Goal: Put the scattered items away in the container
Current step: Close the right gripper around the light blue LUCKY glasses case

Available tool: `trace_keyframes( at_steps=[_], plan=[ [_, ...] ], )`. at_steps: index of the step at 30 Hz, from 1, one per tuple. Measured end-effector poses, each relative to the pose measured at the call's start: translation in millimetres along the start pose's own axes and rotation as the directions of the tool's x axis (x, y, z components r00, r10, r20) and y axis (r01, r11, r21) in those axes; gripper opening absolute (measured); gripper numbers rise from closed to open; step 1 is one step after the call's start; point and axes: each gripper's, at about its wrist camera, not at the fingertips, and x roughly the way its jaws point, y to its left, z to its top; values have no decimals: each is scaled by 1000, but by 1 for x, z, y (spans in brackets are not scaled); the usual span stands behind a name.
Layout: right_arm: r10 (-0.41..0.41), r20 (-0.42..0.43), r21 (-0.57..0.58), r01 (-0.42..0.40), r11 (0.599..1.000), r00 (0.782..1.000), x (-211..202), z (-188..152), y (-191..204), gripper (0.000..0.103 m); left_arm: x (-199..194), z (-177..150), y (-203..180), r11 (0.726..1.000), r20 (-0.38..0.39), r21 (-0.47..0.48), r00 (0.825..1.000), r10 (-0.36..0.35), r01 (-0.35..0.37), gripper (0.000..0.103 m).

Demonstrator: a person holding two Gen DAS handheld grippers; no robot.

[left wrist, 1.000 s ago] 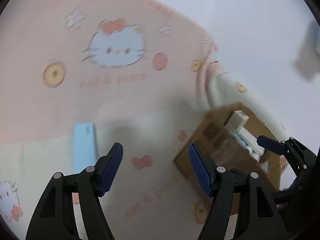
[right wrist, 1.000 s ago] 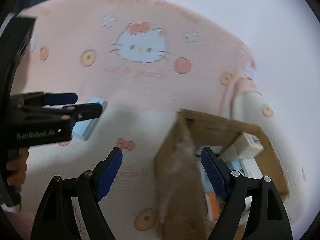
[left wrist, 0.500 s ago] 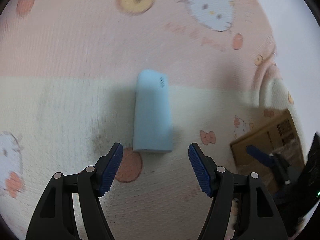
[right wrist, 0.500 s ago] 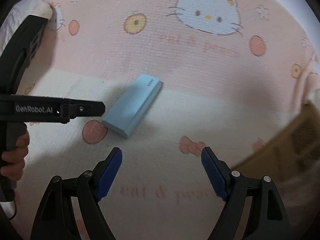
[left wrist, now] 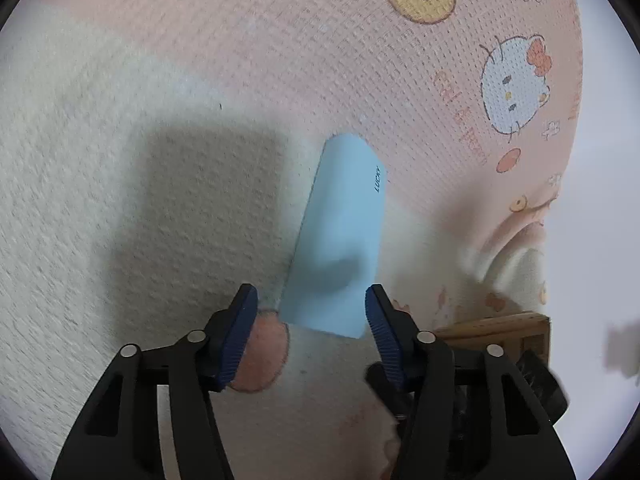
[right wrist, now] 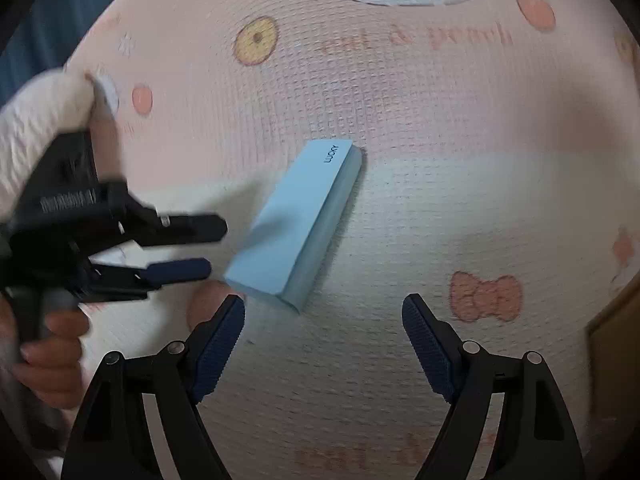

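A pink-and-cream cartoon cloth covers the tabletop; the blue box lies there; left gripper fingers, just closing, straddle its near end untouched; only the right view shows a hand; right gripper fingers spread, empty.

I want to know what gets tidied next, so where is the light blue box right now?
The light blue box lies flat on the cartoon-print blanket, its near end between the left gripper's open fingers, which have just been closing. In the right wrist view it sits left of centre.
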Motion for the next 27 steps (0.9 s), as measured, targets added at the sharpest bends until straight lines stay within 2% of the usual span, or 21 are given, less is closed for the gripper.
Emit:
trace_keyframes(
  at_steps=[3,5,7,8,10,11,13,15,17,19,21,24,27],
  plan=[
    [71,16,168,-73,983,997,-1,9,-20,65,0,-1,-7,999,12,52,1000,14,-15,56],
    [94,8,237,-93,967,996,3,14,-30,43,1,0,-10,997,6,71,1000,10,-11,55],
    [128,-3,286,-122,950,992,8,16,-35,36,7,2,-13,997,2,71,1000,10,-10,52],
    [152,-2,314,-144,938,988,12,18,-38,32,8,1,-12,998,1,67,1000,9,-9,46],
    [199,-12,359,-182,916,980,19,19,-42,31,11,3,-11,998,-7,66,1000,12,-11,31],
    [266,-20,411,-234,881,964,25,18,-45,31,13,3,-13,998,-6,67,1000,22,-22,26],
    [309,-16,447,-270,853,951,28,19,-47,31,15,5,-16,996,0,76,999,40,-40,26],
    [279,-18,425,-245,871,960,26,18,-44,31,16,6,-19,995,-7,89,999,46,-45,26],
    [278,-22,407,-245,880,960,28,18,-41,31,18,6,-22,993,-7,107,998,56,-55,26],
    [287,-32,421,-247,873,957,33,17,-40,31,19,5,-23,992,-6,115,998,60,-59,26],
    [301,-87,445,-233,864,950,45,16,-42,31,20,3,-23,992,-8,110,998,57,-56,26],
    [325,-70,473,-255,843,943,45,13,-48,31,19,0,-24,991,0,118,997,72,-71,26],
    [323,-63,468,-258,845,944,39,11,-52,31,20,-1,-27,986,-7,141,996,86,-84,26]
  ],
)
